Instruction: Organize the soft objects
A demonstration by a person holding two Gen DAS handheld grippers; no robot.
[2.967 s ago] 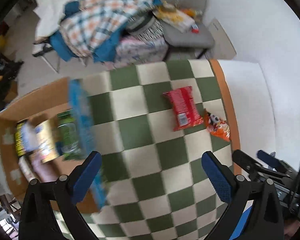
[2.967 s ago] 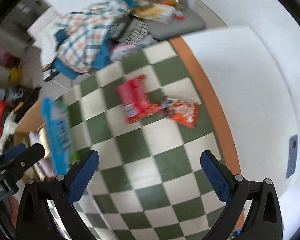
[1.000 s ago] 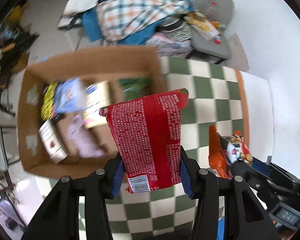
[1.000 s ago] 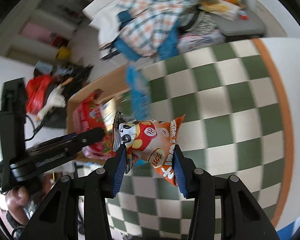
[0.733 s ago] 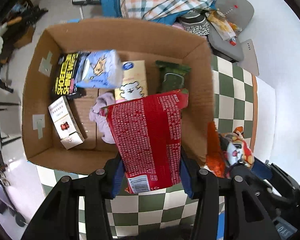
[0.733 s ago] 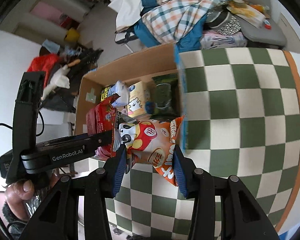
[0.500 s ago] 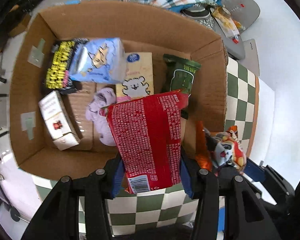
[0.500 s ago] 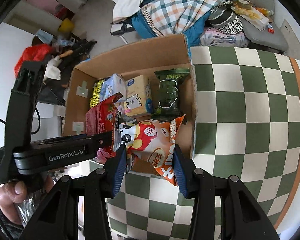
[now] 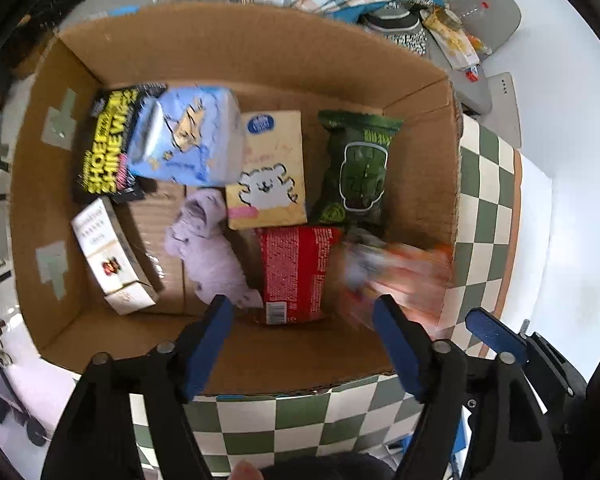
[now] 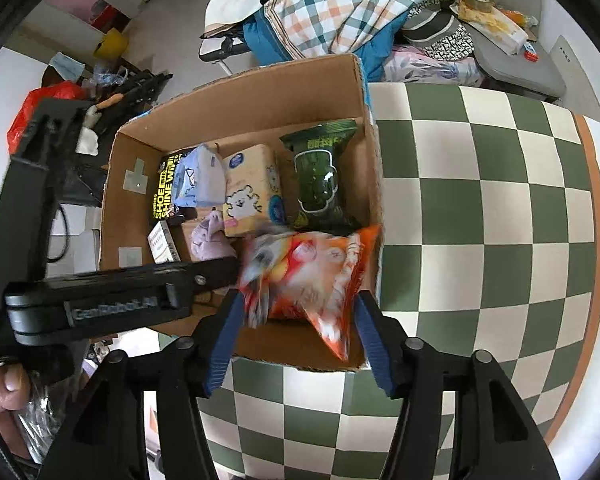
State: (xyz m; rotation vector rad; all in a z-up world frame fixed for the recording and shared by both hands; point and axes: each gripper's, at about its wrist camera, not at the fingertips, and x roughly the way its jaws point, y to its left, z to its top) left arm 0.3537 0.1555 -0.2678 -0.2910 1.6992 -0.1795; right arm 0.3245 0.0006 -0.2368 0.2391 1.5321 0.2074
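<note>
A cardboard box [image 9: 236, 52] stands on the checkered table [image 10: 480, 208]. My left gripper [image 9: 302, 320] is open above the box's near wall. A red snack packet [image 9: 294, 272] lies flat on the box floor just beyond it. My right gripper [image 10: 296, 326] is open over the box's near right corner. An orange snack bag [image 10: 312, 272], blurred, hangs loose between its fingers, apart from the pads. The orange bag also shows blurred in the left wrist view [image 9: 396, 272], at the box's right wall.
The box also holds a green packet [image 9: 358, 168], a cream tissue pack [image 9: 268, 172], a blue pack [image 9: 184, 136], a black and yellow pack [image 9: 108, 144], a white carton [image 9: 108, 252] and a lilac cloth [image 9: 208, 248]. Clothes [image 10: 352, 4] pile on chairs behind.
Both grippers have opened. The red packet has dropped from my left gripper onto the box floor. The orange bag has left my right gripper's pads and is falling into the box.
</note>
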